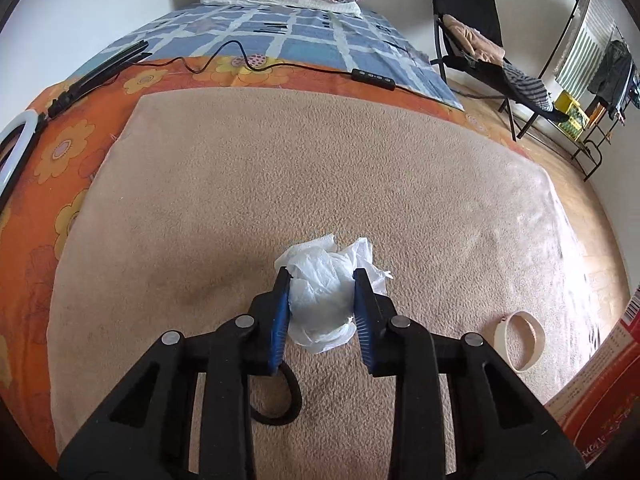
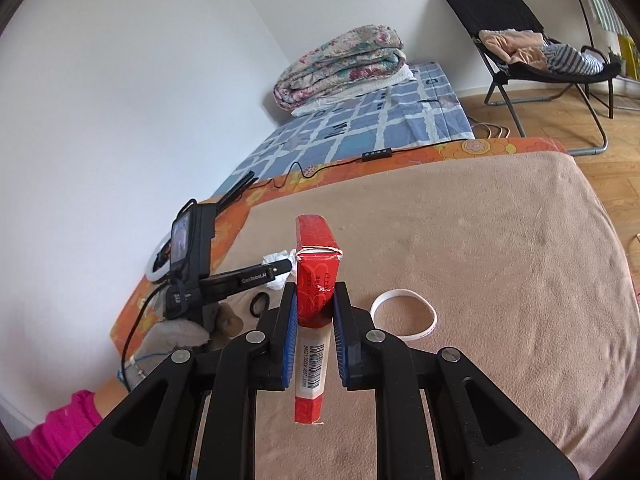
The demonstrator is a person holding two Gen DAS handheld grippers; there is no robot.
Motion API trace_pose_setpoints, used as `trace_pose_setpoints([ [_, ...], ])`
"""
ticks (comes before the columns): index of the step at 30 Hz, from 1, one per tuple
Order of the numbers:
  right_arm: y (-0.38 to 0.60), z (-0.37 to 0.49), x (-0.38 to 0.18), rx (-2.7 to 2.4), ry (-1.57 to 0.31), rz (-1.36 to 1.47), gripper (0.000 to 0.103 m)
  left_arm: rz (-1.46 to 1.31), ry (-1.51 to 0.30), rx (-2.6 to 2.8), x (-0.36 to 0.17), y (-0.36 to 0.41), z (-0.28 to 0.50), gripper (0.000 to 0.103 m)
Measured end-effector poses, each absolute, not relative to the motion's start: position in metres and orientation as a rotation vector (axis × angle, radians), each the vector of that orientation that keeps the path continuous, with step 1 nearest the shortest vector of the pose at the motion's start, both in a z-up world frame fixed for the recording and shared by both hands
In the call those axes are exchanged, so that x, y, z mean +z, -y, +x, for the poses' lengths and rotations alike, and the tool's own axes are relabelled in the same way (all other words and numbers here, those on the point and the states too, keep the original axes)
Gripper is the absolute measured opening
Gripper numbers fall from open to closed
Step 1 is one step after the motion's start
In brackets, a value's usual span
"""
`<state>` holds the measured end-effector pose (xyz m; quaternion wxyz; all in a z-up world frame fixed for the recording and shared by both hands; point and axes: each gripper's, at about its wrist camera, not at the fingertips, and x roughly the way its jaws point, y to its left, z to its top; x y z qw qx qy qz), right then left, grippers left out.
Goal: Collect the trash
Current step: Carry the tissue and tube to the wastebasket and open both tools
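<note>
L gripper point(image 1: 322, 276): clamped on crumpled tissue point(image 1: 326, 300), soft, light, squashes; grab mid-wad.
R gripper point(image 2: 316, 294): pinching red carton point(image 2: 316, 276), stiff, light.
Blanket point(image 1: 360, 168): tape ring point(image 1: 520, 340) near right edge.

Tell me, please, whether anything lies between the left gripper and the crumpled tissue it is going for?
Nothing visible does: the left gripper already has the crumpled tissue between its jaws on the beige blanket.

Home bedroom, bed point(image 1: 304, 32) with folded quilt point(image 2: 340, 64), folding chair point(image 2: 532, 40), wood floor point(image 2: 600, 128)
</note>
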<state>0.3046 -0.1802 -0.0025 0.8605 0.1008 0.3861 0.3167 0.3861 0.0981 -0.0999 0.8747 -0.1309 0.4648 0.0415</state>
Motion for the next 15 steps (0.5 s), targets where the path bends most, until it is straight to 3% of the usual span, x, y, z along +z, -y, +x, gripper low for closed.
trace_pose_setpoints([
  [15, 0.156, 0.197, 0.024, 0.701, -0.747, -0.064, 0.015, -0.163, -0.884, -0.041, -0.014, -0.069, 0.245, 0.029],
])
